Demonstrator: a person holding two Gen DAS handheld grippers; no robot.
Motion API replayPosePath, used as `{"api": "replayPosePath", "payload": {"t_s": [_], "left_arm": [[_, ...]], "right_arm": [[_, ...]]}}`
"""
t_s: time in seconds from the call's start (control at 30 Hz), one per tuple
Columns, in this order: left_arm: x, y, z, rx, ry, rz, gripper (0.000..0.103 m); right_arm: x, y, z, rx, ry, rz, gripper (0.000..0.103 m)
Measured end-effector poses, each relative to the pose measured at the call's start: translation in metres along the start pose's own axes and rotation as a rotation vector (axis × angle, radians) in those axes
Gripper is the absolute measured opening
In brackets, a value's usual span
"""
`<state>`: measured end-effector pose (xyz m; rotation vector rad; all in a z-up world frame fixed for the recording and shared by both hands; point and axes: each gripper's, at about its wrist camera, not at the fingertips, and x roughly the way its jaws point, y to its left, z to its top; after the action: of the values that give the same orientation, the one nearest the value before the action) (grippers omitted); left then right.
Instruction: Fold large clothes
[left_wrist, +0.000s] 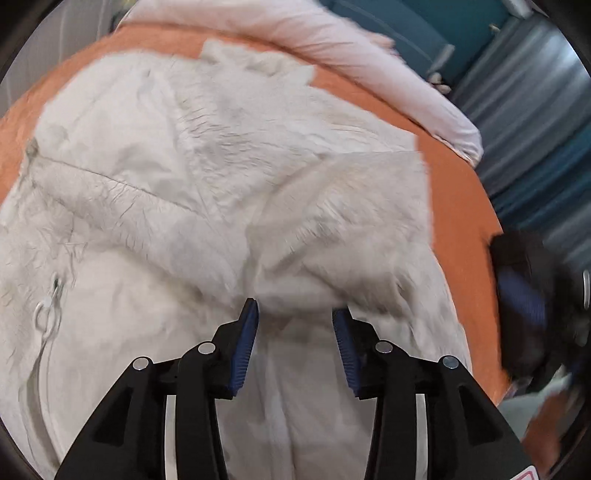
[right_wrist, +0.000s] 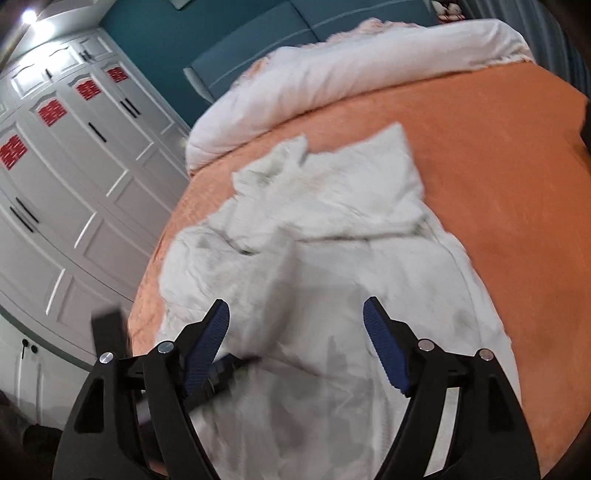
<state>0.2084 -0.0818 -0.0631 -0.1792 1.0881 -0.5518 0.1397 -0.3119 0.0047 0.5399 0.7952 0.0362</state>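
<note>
A home bedroom: orange-covered bed (right_wrist: 480, 155), white duvet (right_wrist: 332, 85), panelled white wardrobes (right_wrist: 74, 184)

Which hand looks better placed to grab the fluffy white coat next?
Probably the left: the left gripper stands open right at a fold of the fluffy white coat, while the right gripper hovers open farther above it.

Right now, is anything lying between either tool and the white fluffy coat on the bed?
Nothing visible. The left tool and right tool both hang open directly over the white coat, with only bare fabric below. The rolled pale duvet lies beyond it on the orange bedspread.
</note>
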Motion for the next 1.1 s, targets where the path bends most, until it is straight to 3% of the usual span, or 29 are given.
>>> {"api": "replayPosePath", "payload": {"t_s": [0.1, 0.2, 0.3, 0.33, 0.37, 0.4, 0.43, 0.47, 0.6, 0.77, 0.87, 0.97, 1.1], "left_arm": [[-0.025, -0.002, -0.021, 0.032, -0.051, -0.045, 0.054], [-0.052, 0.025, -0.033, -0.040, -0.098, -0.041, 0.056], [-0.072, 0.061, -0.026, -0.139, -0.147, 0.023, 0.056], [-0.079, 0.074, -0.023, -0.161, -0.167, 0.049, 0.056], [-0.084, 0.084, -0.019, -0.175, -0.186, 0.077, 0.056], [-0.091, 0.096, -0.013, -0.190, -0.209, 0.107, 0.056], [-0.096, 0.105, -0.007, -0.199, -0.225, 0.124, 0.056], [-0.101, 0.110, 0.000, -0.205, -0.244, 0.135, 0.056], [-0.123, 0.128, 0.034, -0.201, -0.338, 0.178, 0.056], [-0.138, 0.127, 0.082, -0.168, -0.418, 0.180, 0.056], [-0.128, 0.125, 0.112, -0.158, -0.442, 0.161, 0.056], [-0.097, 0.122, 0.140, -0.142, -0.426, 0.212, 0.056], [-0.027, 0.136, 0.157, -0.139, -0.327, 0.296, 0.056]], "right_arm": [[0.012, 0.009, -0.001, -0.012, 0.041, 0.010, 0.079], [0.038, 0.010, -0.003, 0.003, 0.128, 0.021, 0.079], [0.068, 0.013, -0.010, 0.022, 0.187, -0.012, 0.079], [0.081, 0.016, -0.011, 0.008, 0.200, -0.050, 0.074], [0.091, 0.020, -0.010, -0.022, 0.209, -0.097, 0.053], [0.097, 0.024, -0.010, -0.050, 0.216, -0.124, 0.042], [0.102, 0.031, -0.004, -0.074, 0.223, -0.127, 0.022], [0.103, 0.040, 0.005, -0.096, 0.214, -0.114, 0.013], [0.073, 0.091, 0.053, -0.284, 0.036, -0.065, 0.009], [0.026, 0.124, 0.116, -0.386, -0.177, 0.132, 0.009], [0.043, 0.113, 0.132, -0.395, -0.175, 0.102, 0.009], [0.102, 0.060, 0.135, -0.271, -0.064, 0.024, 0.009], [0.161, -0.005, 0.117, -0.138, 0.045, -0.069, 0.010]]}}
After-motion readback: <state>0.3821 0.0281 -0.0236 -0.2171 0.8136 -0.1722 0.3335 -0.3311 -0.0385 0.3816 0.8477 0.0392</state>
